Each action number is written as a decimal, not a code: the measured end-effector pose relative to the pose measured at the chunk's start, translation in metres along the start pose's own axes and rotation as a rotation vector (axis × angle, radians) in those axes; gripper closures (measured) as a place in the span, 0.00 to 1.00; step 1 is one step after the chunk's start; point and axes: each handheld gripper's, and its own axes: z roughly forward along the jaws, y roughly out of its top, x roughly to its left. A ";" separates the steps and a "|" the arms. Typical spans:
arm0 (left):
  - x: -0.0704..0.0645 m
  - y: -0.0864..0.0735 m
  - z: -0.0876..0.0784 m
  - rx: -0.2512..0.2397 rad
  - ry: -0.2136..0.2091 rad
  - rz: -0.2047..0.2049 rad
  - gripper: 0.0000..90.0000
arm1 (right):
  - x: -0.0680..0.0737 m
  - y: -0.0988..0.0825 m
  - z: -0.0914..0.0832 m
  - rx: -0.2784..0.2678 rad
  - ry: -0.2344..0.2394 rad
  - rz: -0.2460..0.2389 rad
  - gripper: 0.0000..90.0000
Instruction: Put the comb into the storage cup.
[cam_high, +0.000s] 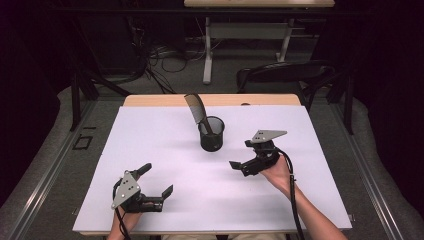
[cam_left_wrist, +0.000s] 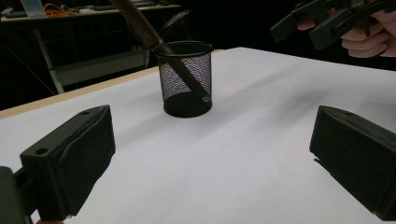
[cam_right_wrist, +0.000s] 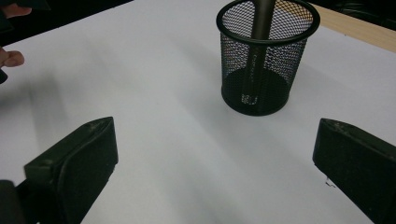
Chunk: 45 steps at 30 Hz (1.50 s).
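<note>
A black mesh cup (cam_high: 212, 134) stands upright at the back middle of the white sheet. A long brown tool with a ribbed flat end (cam_high: 195, 109) leans out of it toward the far left. My left gripper (cam_high: 159, 178) lies near the front left, open and holding nothing. It faces the cup (cam_left_wrist: 184, 79) and the tool (cam_left_wrist: 140, 25) from a distance. My right gripper (cam_high: 240, 154) hovers right of the cup (cam_right_wrist: 266, 60), open and holding nothing. The tool's shaft (cam_right_wrist: 260, 14) rises from the cup straight ahead of it.
The white sheet (cam_high: 165, 150) covers a wooden table whose bare far edge (cam_high: 150, 100) shows. A dark chair (cam_high: 285, 75) stands behind the table, with cables and another table's legs on the floor beyond. The other hand's fingers (cam_right_wrist: 9, 57) show at the left edge.
</note>
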 end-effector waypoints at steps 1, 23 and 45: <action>0.000 0.000 0.000 0.003 0.002 0.000 0.00 | 0.001 -0.001 -0.001 0.001 -0.001 -0.001 0.00; 0.000 0.000 0.000 0.005 0.003 0.002 0.00 | 0.013 -0.019 -0.030 0.052 -0.042 -0.057 0.00; 0.000 0.000 0.000 0.010 0.001 0.002 0.00 | 0.022 -0.041 -0.063 0.052 -0.084 -0.076 0.00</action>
